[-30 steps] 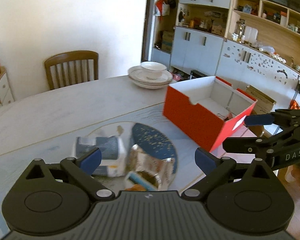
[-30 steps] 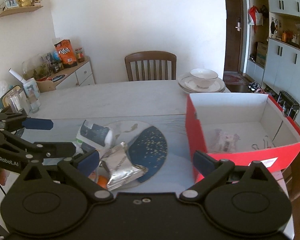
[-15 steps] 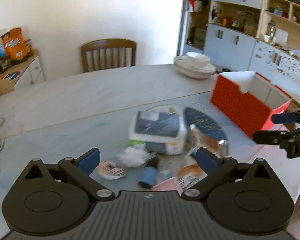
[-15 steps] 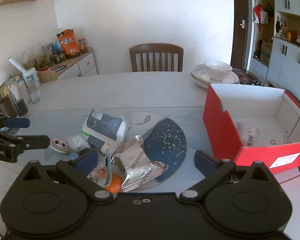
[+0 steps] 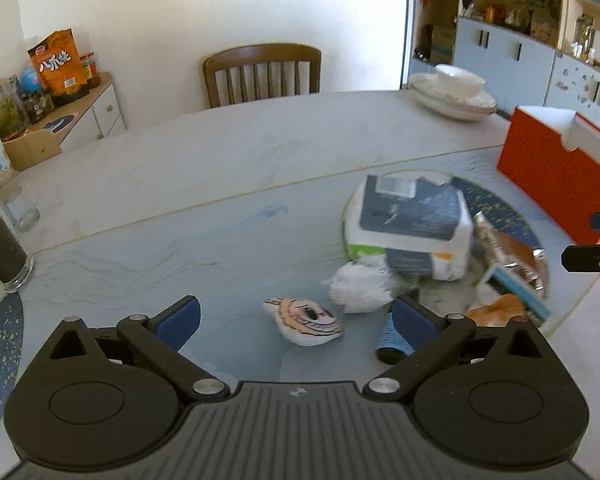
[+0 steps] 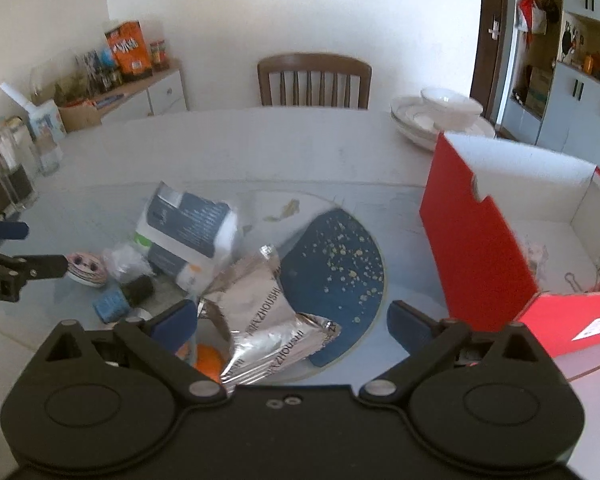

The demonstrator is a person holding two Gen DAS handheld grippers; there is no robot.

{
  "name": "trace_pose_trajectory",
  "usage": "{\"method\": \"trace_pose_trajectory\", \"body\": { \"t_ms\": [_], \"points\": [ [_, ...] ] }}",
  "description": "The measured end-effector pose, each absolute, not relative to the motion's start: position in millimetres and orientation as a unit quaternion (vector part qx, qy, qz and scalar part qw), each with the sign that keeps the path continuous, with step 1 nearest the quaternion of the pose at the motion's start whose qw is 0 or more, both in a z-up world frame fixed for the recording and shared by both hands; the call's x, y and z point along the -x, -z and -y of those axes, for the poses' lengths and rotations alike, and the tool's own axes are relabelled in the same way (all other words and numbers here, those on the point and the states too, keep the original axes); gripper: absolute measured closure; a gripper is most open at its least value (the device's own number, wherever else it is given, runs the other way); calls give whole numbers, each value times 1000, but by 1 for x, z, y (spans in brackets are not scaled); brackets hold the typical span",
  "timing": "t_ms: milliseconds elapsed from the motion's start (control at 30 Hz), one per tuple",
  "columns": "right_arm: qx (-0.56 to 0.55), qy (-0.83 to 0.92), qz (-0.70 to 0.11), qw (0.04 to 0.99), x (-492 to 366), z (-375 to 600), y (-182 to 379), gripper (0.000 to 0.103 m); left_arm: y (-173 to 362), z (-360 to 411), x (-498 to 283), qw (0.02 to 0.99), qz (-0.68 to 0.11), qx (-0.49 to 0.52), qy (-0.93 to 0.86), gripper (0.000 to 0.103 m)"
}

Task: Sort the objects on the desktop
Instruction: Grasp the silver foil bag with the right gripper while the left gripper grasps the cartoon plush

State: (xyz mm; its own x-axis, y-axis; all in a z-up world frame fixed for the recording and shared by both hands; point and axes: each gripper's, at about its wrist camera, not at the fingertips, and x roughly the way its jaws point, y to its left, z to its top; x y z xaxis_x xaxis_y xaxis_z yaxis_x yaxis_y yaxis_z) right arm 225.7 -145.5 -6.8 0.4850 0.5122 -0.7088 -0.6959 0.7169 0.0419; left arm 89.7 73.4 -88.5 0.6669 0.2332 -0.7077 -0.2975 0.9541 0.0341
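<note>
My left gripper (image 5: 296, 316) is open and empty, just above a small cartoon-face pouch (image 5: 305, 320) on the table. Beside it lie a white crumpled wad (image 5: 360, 284), a blue thread spool (image 5: 392, 338) and a blue-and-white tissue pack (image 5: 412, 224). My right gripper (image 6: 292, 320) is open and empty over a silver snack bag (image 6: 268, 312) and an orange item (image 6: 208, 362). The tissue pack (image 6: 188, 232), pouch (image 6: 86, 268) and spool (image 6: 110, 304) lie to its left. The red box (image 6: 476, 248) stands at right, with small items inside.
Stacked white plates with a bowl (image 6: 440, 116) sit at the table's far right. Glass jars (image 5: 4, 252) stand at the left edge. A wooden chair (image 5: 262, 72) is behind the table. A blue speckled mat (image 6: 336, 264) lies under the pile.
My left gripper has swung left, away from the red box, and now sits over the face pouch. My right gripper has moved closer to the silver bag. Both stay open.
</note>
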Motion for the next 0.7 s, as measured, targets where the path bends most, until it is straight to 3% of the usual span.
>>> {"method": "trace_pose_trajectory", "body": {
  "t_ms": [700],
  "points": [
    [226,-413,-382,795,-245,99,40,13,125,-86,-117,895,-422,48,-140,1]
  ]
}}
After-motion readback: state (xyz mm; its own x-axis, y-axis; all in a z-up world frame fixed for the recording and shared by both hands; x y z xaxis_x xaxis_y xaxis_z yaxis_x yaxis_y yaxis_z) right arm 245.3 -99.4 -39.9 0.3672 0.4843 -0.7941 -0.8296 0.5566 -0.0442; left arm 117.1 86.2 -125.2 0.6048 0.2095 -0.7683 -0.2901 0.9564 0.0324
